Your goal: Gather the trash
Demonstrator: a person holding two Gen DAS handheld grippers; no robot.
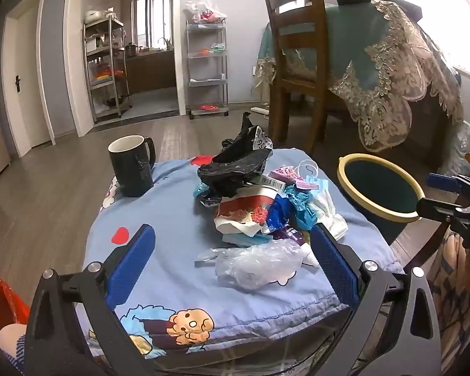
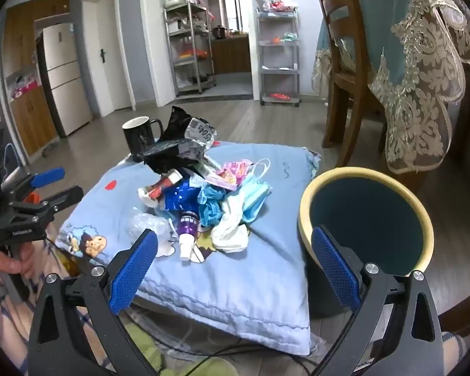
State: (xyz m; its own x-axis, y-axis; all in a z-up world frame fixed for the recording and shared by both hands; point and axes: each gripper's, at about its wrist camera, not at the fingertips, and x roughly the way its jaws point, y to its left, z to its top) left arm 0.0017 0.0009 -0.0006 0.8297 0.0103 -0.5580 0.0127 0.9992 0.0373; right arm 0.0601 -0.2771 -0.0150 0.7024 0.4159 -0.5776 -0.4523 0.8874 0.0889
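Surface: blue cartoon cushion [image 1: 178,285]
Trash pile [image 1: 250,200]: heaped mid-cushion
Bin [image 2: 365,219]: just beside cushion
Left gripper [image 1: 233,266]: spread wide, empty
Right gripper [image 2: 235,266]: spread wide, empty

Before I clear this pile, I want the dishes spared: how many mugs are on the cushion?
1: the black mug stands at the cushion's far left corner, beside the trash pile. Another could hide underneath.

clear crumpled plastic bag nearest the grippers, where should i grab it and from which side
Grip the clear plastic bag across its bunched middle, coming from the near side with the left gripper, whose open jaws already straddle it. It lies loose and low on the blue cloth, apart from the pile, so nothing blocks that approach.
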